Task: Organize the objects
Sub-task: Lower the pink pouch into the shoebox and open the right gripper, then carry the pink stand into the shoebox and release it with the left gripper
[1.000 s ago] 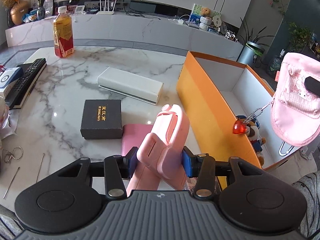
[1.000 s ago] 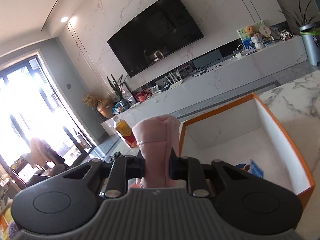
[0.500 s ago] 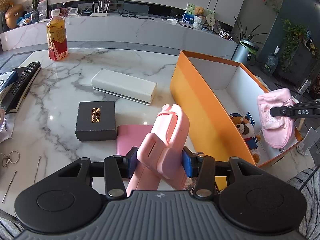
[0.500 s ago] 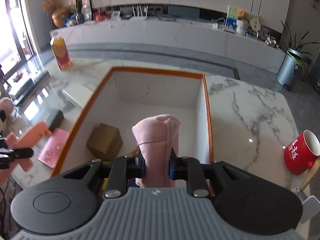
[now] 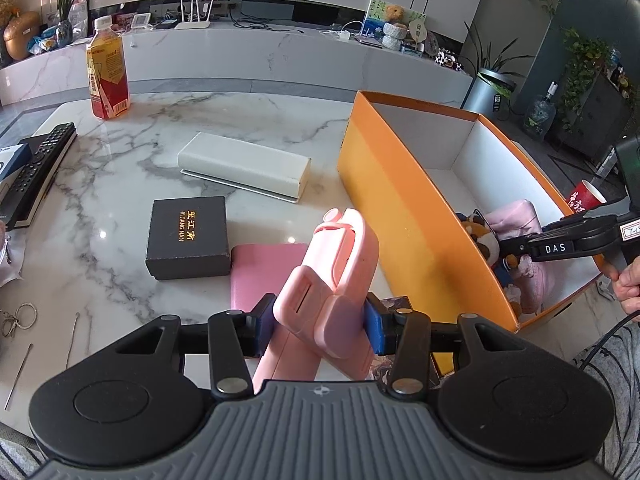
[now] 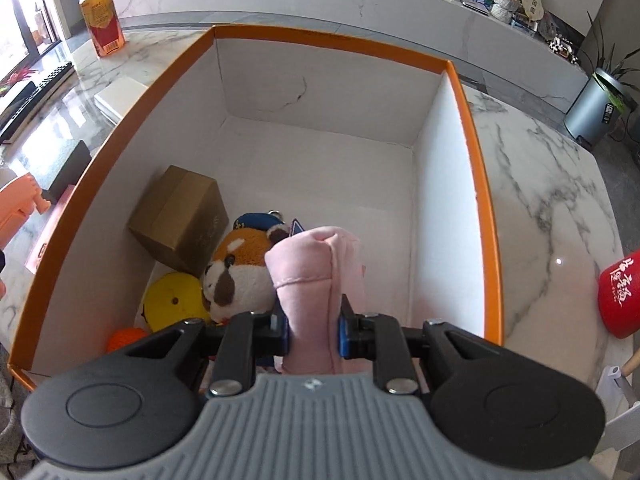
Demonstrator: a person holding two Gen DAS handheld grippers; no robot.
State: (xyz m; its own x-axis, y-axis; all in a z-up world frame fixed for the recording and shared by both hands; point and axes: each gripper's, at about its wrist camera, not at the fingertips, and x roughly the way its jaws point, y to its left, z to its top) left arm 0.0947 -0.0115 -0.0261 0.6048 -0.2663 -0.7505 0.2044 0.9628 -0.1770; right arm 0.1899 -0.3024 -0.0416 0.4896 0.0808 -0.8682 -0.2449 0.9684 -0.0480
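My left gripper (image 5: 320, 322) is shut on a pink plastic phone stand (image 5: 340, 276), held above the marble table beside the orange box (image 5: 400, 208). My right gripper (image 6: 312, 330) is shut on a pink fabric cap (image 6: 316, 276) and reaches down inside the orange box (image 6: 474, 152). In the left wrist view the right gripper (image 5: 516, 246) pokes into the box from the right, with the pink cap (image 5: 516, 218) low inside. Below the cap lie a plush red panda (image 6: 240, 272), a brown carton (image 6: 180, 216), a yellow ball (image 6: 172, 304) and a small orange ball (image 6: 124, 338).
On the table sit a black gift box (image 5: 188, 236), a pink card (image 5: 264, 270), a white case (image 5: 244, 168), a drink bottle (image 5: 108, 76) and a remote (image 5: 38, 168). A key ring (image 5: 18, 318) and thin pins lie at the left. A red mug (image 6: 620, 300) stands right of the box.
My right gripper swung from pointing at the room to pointing down and carried the pink cap down into the orange box. The left gripper kept still with the phone stand.
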